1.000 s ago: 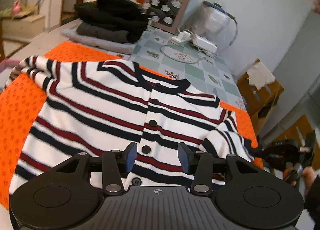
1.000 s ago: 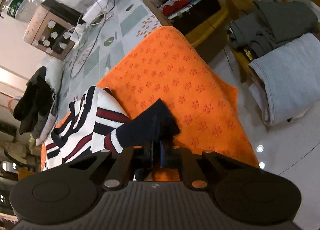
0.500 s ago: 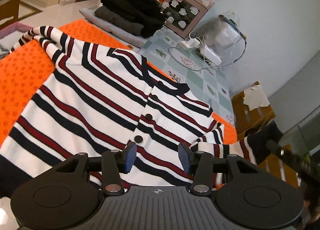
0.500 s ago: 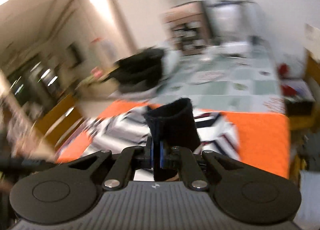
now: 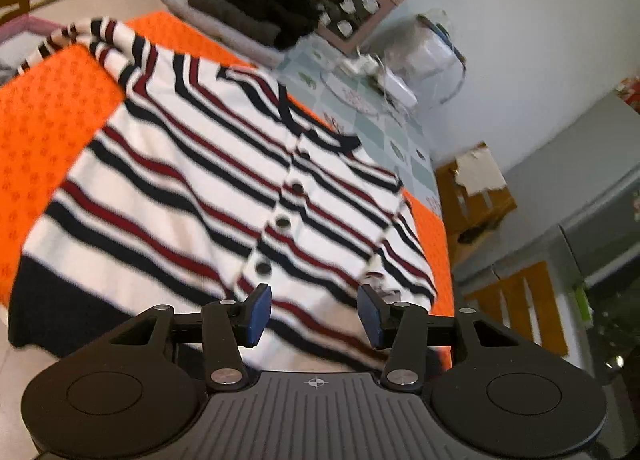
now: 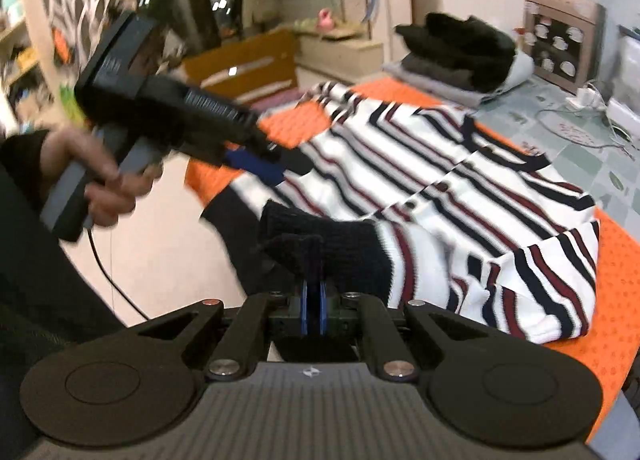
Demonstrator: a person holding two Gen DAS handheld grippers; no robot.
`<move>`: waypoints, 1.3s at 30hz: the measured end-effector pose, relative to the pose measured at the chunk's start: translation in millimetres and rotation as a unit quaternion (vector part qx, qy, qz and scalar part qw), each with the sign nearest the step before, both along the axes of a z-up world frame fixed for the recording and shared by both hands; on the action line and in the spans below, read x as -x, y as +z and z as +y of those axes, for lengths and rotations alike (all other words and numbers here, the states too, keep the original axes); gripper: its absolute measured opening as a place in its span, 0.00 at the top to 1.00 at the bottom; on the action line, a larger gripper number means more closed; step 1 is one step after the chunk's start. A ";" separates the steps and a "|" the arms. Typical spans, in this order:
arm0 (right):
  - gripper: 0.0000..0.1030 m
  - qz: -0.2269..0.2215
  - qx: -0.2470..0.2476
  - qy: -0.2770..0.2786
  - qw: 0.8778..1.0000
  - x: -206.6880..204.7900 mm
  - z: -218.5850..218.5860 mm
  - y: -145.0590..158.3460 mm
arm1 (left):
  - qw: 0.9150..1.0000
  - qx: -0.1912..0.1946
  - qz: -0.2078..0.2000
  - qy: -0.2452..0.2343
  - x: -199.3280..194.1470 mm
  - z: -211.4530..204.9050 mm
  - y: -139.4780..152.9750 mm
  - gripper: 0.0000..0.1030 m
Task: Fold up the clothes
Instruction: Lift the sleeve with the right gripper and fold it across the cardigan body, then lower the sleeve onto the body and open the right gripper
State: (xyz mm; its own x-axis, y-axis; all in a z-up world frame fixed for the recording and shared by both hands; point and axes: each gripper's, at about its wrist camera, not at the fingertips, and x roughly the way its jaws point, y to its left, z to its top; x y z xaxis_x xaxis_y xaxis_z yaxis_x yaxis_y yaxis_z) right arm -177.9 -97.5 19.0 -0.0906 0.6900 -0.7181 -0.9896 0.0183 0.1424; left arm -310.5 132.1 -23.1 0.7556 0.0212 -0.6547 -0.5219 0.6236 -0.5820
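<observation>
A striped cardigan [image 5: 208,196] lies face up on an orange mat [image 5: 44,128], filling the centre of the left wrist view directly ahead of the left gripper [image 5: 314,316]. That gripper's blue-padded fingers are spread wide with nothing between them, and they hang over the garment's lower front, near the bottom of the button row. In the right wrist view the right gripper [image 6: 313,300], at the lower centre of the frame, has its blue pads pressed together on the dark ribbed sleeve cuff [image 6: 320,248], and the striped sleeve runs from there to the right, doubled back over the cardigan's body. The left gripper also shows in the upper left of that frame, held by a hand [image 6: 100,180] in a dark sleeve.

The cardigan's long axis runs from the dark hem at the lower left of the left wrist view up to the dark-edged neckline at centre right, with the collar pointing toward the tiled tabletop [image 5: 384,128]. The other sleeve trails off toward the upper left corner of that frame.

The knit looks soft, white with navy and maroon bands, with round dark buttons [image 5: 284,220] down the placket. The mat is flat, with a repeated small floral print. A stack of folded dark clothes [image 5: 256,8] sits beyond the mat at the top of the frame.
</observation>
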 end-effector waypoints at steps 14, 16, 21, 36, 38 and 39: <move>0.93 -0.052 0.035 -0.003 0.998 69.7 -34.9 -25.1 | 0.995 -0.010 0.010 -0.101 -0.1 -36.1 -21.1 0.45; 0.92 -0.039 0.042 0.001 0.998 71.1 -38.1 -35.2 | 0.994 -0.020 0.012 -0.106 -3.7 -37.1 -22.2 0.45; 0.92 -0.021 0.044 0.001 0.999 65.8 -45.5 -45.5 | 0.992 -0.044 0.018 -0.117 -16.1 -38.3 -24.0 0.45; 0.82 0.031 0.067 0.014 0.997 63.5 -47.3 -67.6 | 0.991 -0.099 0.018 -0.087 -15.9 -8.9 -9.1 0.45; 0.77 0.032 0.069 0.010 0.997 65.5 -46.4 -65.1 | 0.992 -0.101 0.022 -0.076 -3.8 -2.3 -10.5 0.45; 0.77 0.032 0.067 0.006 0.997 66.3 -46.5 -63.3 | 0.992 -0.102 0.024 -0.071 2.4 1.1 -11.3 0.45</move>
State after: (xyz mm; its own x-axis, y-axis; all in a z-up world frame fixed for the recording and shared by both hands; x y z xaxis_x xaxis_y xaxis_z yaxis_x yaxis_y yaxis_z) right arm -244.2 -144.0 -44.3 -0.1477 0.5860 -0.7967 -0.9788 0.0292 0.2029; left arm -312.8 133.2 -34.4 0.7286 0.0519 -0.6829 -0.4437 0.7953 -0.4130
